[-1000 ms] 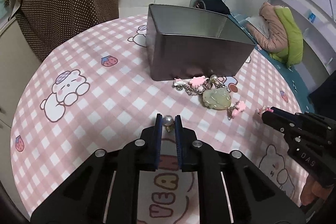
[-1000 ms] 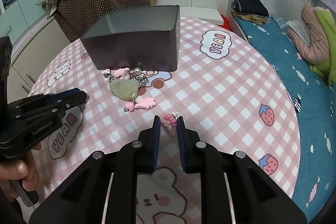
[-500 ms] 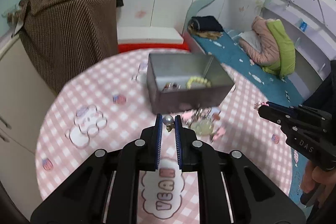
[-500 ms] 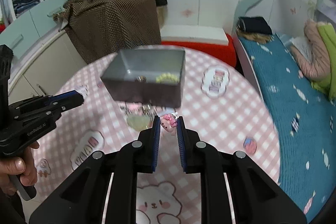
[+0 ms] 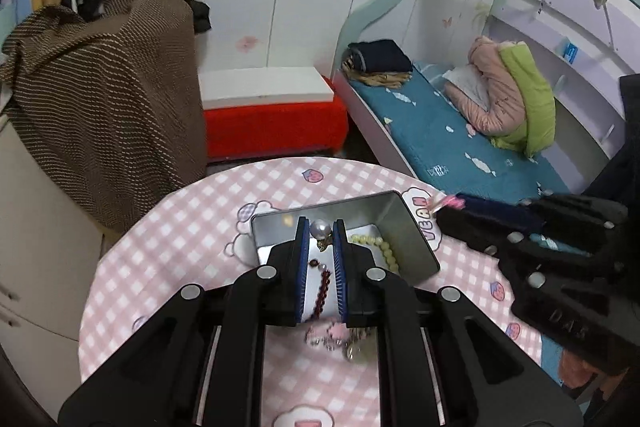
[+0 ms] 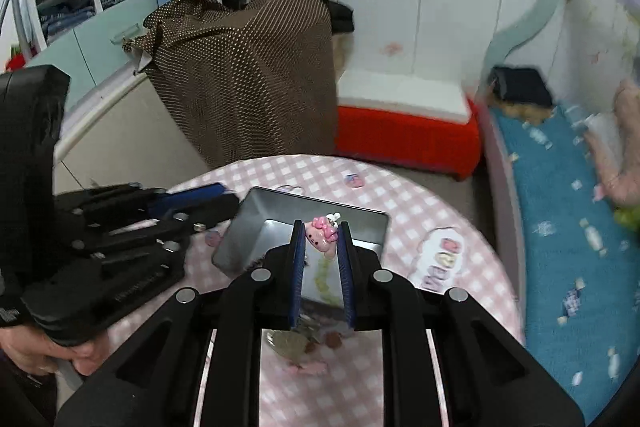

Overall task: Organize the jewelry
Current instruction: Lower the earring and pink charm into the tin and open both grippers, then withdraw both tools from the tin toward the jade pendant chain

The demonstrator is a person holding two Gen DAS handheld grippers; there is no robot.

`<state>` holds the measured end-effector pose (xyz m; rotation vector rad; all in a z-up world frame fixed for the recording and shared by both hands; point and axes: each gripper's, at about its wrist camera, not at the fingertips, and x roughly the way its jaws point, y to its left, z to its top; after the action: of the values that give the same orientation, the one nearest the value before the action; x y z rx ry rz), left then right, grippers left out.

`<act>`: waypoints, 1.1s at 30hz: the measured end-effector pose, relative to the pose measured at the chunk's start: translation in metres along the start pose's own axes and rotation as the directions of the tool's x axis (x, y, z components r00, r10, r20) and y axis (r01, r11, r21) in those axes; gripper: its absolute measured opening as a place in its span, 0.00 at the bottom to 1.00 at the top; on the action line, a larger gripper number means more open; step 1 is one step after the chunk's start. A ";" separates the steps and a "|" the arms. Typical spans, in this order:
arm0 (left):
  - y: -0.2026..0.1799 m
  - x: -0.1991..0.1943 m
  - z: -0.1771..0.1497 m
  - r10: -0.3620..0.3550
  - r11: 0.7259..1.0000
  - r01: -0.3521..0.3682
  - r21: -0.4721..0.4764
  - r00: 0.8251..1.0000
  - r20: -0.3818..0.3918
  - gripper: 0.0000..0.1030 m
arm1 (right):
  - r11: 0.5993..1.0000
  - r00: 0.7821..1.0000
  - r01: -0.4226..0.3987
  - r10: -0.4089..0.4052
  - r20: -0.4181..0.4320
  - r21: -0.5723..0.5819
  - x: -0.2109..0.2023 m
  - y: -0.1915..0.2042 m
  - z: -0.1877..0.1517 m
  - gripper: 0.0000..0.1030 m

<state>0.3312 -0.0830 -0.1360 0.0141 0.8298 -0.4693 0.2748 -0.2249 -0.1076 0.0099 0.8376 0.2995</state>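
Observation:
My left gripper (image 5: 321, 231) is shut on a pearl earring (image 5: 320, 228) and holds it high over the open metal tin (image 5: 416, 227). In the tin lie a pale bead bracelet (image 5: 380, 247) and a dark red bead string (image 5: 322, 287). My right gripper (image 6: 321, 234) is shut on a pink cat charm (image 6: 320, 234), also above the tin (image 6: 248, 223). A green jade pendant with chain (image 6: 292, 345) lies on the tablecloth in front of the tin; it also shows in the left wrist view (image 5: 352, 349). Each gripper shows in the other's view, the right (image 5: 520, 239) and the left (image 6: 120, 227).
The round table (image 5: 180, 227) has a pink checked cloth with bear prints. Behind it stand a cabinet draped in brown cloth (image 5: 108, 99), a red and white bench (image 5: 272, 115), and a bed with teal sheet (image 5: 440, 147) on the right.
Both grippers have risen well above the table and moved over the tin, each keeping its piece. The view now looks down into the tin.

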 end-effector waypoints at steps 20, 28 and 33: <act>0.035 0.037 0.000 0.081 0.989 -0.090 -0.120 0.993 -0.081 0.82 | 0.992 0.995 0.005 0.007 -0.101 0.125 0.043 -0.029 -0.002 0.85; 0.031 -0.016 -0.006 0.172 0.978 -0.166 -0.124 0.984 0.037 0.94 | 0.985 0.999 0.051 -0.051 -0.007 0.166 0.009 -0.029 -0.007 0.93; 0.019 -0.058 -0.013 0.211 0.974 -0.199 -0.111 0.971 0.114 0.94 | 0.983 0.995 0.059 -0.071 0.065 0.175 -0.025 -0.019 -0.010 0.93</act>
<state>0.2964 -0.0404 -0.1069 -0.0207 0.7187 -0.2309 0.2568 -0.2502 -0.0984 0.1543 0.7900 0.1632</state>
